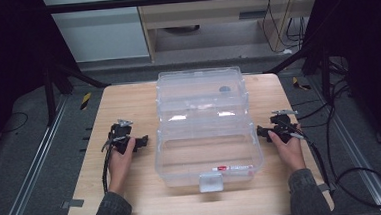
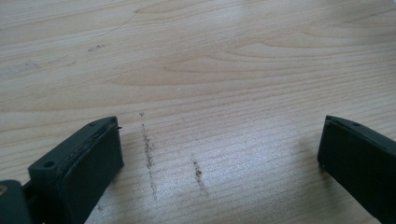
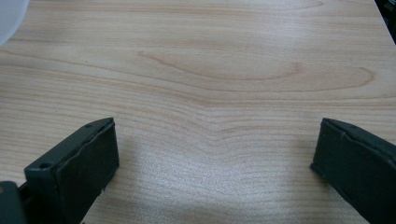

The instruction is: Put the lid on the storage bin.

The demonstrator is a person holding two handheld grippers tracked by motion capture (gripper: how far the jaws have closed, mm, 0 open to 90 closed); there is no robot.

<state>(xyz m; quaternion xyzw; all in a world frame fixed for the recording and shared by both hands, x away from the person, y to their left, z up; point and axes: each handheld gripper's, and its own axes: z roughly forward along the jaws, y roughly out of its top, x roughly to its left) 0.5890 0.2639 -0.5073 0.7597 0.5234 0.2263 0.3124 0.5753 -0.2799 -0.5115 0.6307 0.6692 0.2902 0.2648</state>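
Observation:
A clear plastic storage box (image 1: 204, 126) with a white latch at its near side stands in the middle of the wooden table (image 1: 128, 99). Through its wall I see a small red-and-white object (image 1: 231, 168) near the front and a dark round thing (image 1: 224, 90) toward the back. My left gripper (image 1: 121, 132) rests on the table to the box's left, jaws wide apart with bare wood between them (image 2: 219, 154). On the box's right lies my right gripper (image 1: 278, 123), also open over bare wood (image 3: 215, 154). Neither touches the box.
Black cables (image 1: 331, 149) trail off the table's right edge onto the floor. Metal rails (image 1: 31, 162) flank the table on both sides. A pale corner of the box (image 3: 9, 18) shows at the upper left of the right gripper view.

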